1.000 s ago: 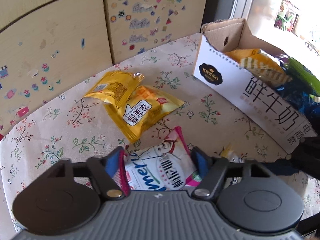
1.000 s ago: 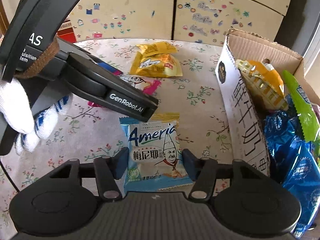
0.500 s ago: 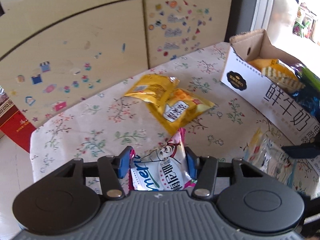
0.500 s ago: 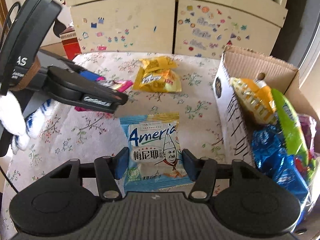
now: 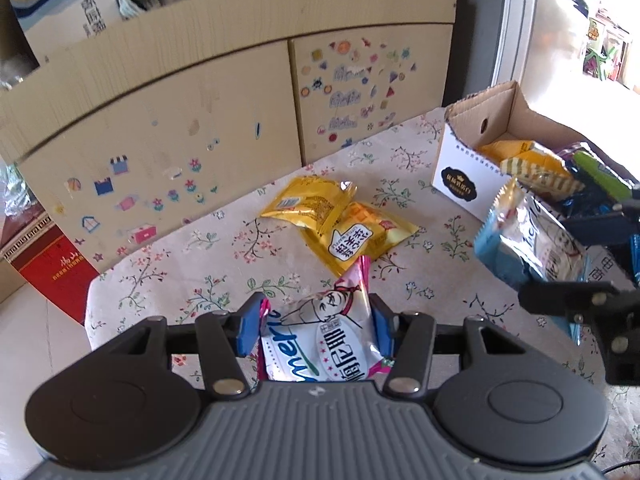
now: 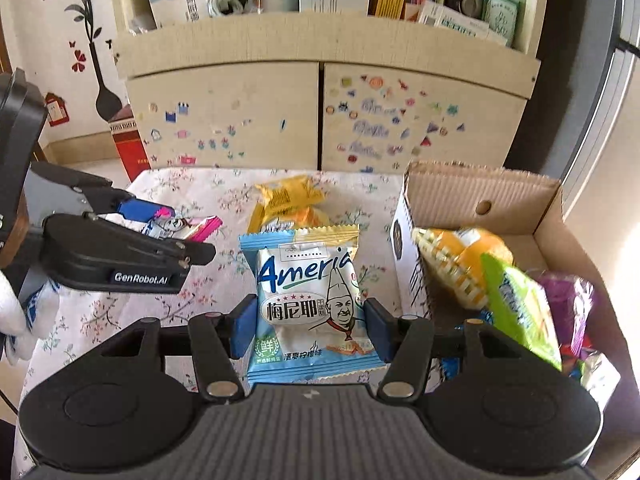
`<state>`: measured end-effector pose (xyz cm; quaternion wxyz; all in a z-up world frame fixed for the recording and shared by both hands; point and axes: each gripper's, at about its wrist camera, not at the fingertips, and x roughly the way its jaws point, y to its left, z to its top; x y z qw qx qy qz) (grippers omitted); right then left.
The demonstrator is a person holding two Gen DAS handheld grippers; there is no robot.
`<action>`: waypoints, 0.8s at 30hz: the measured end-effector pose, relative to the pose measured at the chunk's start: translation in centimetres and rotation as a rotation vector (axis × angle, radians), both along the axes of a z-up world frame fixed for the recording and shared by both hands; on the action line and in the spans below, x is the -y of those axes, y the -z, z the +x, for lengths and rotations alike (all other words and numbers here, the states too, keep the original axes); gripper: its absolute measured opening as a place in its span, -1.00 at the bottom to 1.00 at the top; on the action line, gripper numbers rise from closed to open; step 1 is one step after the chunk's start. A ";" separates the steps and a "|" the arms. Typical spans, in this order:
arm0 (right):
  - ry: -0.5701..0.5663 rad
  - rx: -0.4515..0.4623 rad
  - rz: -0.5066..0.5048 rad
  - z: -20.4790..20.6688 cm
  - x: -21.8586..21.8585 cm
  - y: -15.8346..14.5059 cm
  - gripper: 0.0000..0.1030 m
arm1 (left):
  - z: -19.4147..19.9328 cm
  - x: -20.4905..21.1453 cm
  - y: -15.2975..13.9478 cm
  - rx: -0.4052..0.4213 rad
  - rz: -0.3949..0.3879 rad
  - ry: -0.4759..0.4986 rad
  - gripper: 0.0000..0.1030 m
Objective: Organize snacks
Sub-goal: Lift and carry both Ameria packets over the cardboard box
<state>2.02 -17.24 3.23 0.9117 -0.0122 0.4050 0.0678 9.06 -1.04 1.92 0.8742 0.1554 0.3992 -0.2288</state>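
Left wrist view: the left hand-held gripper [image 5: 316,330], just clamped on a pink-edged white foil snack packet [image 5: 325,340], has lifted it off the floral-clothed counter [image 5: 168,280]. Right wrist view: the right hand-held gripper [image 6: 308,328] grips a blue-and-yellow foil packet [image 6: 308,300], raised beside the half-filled cardboard box [image 6: 480,192] at right, likely next stop.

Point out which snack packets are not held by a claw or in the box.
The two yellow packets overlapping on the floral tablecloth. The pink packet sits in the left claw, the blue packet in the right claw.
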 end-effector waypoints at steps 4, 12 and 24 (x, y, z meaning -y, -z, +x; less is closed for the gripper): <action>-0.001 0.028 -0.006 -0.1 0.2 -0.7 0.22 | -0.5 0.2 -0.8 0.026 0.003 0.005 0.03; 0.033 0.079 0.001 -0.3 1.8 -2.5 0.23 | -0.9 1.0 -2.6 0.076 -0.015 0.007 0.03; 0.107 0.152 0.043 -1.0 5.5 -5.4 0.23 | -1.7 4.3 -5.7 0.138 -0.104 0.039 0.03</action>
